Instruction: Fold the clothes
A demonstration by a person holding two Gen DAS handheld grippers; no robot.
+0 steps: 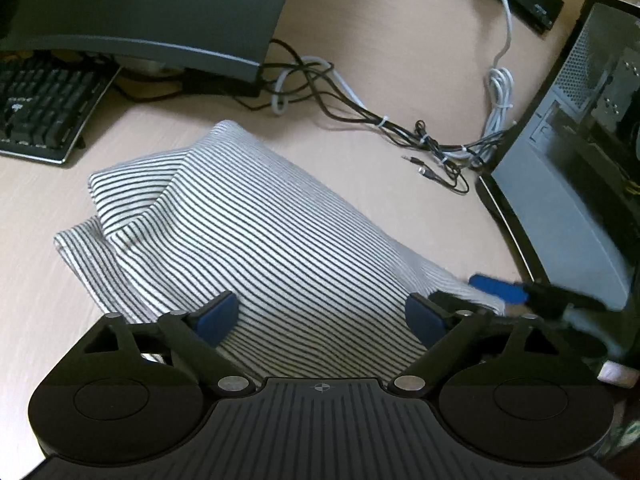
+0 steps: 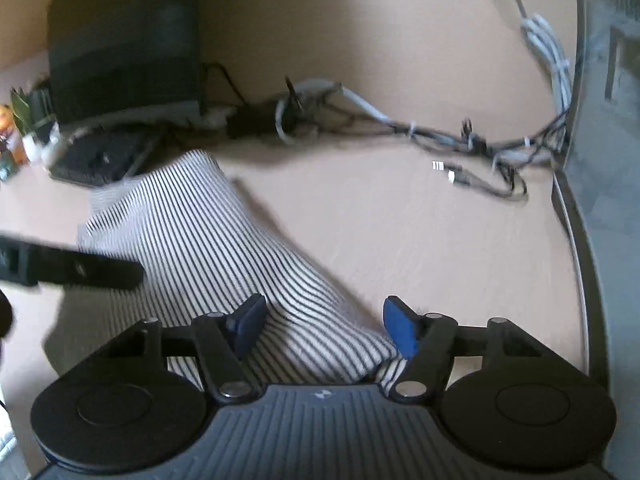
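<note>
Striped garment (image 1: 256, 232) folded on desk (image 1: 400, 208).

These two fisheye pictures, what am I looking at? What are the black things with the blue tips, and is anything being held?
Each picture comes from a camera on a hand-held gripper, looking forward along its two fingers. The black frame with blue pads is the gripper itself: the left gripper in one view, the right gripper in the other. A person holds one in each hand. Both stand open over a partly folded striped garment on a light wooden desk; neither grips it. Around it are a keyboard, a monitor, tangled cables and a computer case.
</note>
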